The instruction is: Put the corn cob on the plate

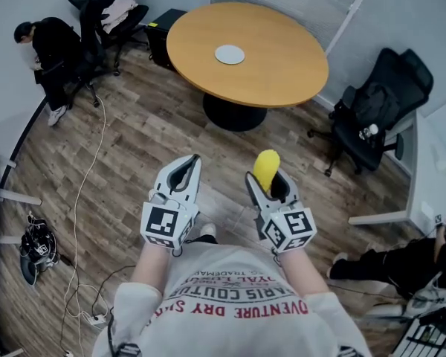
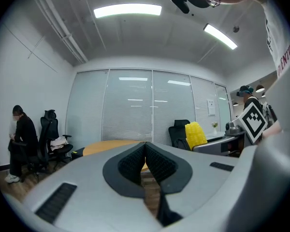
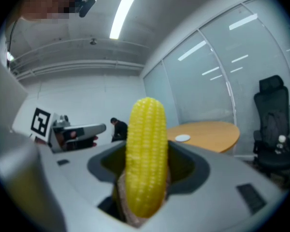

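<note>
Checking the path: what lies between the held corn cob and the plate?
In the head view, wood floor, the table's base and tabletop lie between the corn cob and the plate.

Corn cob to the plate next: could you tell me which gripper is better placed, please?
Right. The right gripper holds the corn cob between its jaws; the left gripper is shut on nothing. The plate lies ahead on the round table.

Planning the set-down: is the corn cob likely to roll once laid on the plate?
Probably apt to roll: the corn cob is round and tapered, and the plate looks flat. It seems stiff, standing unsupported from the right gripper.
</note>
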A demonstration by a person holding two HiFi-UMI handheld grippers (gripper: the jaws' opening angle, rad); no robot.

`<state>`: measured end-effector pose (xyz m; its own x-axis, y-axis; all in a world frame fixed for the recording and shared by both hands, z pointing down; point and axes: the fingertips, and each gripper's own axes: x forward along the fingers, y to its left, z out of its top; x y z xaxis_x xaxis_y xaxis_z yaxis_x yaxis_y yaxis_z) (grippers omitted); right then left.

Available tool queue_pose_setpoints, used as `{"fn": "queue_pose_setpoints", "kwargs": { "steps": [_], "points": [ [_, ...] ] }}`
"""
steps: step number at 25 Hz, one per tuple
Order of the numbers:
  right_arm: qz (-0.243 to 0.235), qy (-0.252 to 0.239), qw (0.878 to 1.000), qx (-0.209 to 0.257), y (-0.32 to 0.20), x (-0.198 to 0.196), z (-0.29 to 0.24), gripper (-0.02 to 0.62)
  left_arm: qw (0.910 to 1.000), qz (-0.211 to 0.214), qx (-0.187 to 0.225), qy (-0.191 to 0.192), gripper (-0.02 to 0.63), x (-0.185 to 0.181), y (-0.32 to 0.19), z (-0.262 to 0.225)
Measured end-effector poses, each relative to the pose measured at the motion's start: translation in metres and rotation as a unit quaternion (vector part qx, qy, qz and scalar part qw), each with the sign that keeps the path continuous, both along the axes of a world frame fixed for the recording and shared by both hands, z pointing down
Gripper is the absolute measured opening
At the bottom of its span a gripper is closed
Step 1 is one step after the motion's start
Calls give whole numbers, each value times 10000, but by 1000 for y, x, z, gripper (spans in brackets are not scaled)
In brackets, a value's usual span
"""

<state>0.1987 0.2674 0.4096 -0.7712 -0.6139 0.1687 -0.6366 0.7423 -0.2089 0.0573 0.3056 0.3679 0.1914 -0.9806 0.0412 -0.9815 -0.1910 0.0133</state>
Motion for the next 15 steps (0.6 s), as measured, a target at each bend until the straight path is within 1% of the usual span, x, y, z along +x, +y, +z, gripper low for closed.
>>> {"fn": "queue_pose_setpoints", "kwargs": {
  "steps": [5, 8, 15],
  "points": [
    [62, -59, 9998, -181, -30, -43, -1, 268, 10000, 48, -75, -2, 35, -39, -26, -1],
    [-67, -63, 9996, -270, -39, -71, 2, 267, 9999, -75, -140, 41, 35, -63, -31, 3],
    [-381, -46, 9986, -376, -86, -114, 15, 267, 9985, -456, -288, 80, 35, -105, -67, 16]
  ]
}}
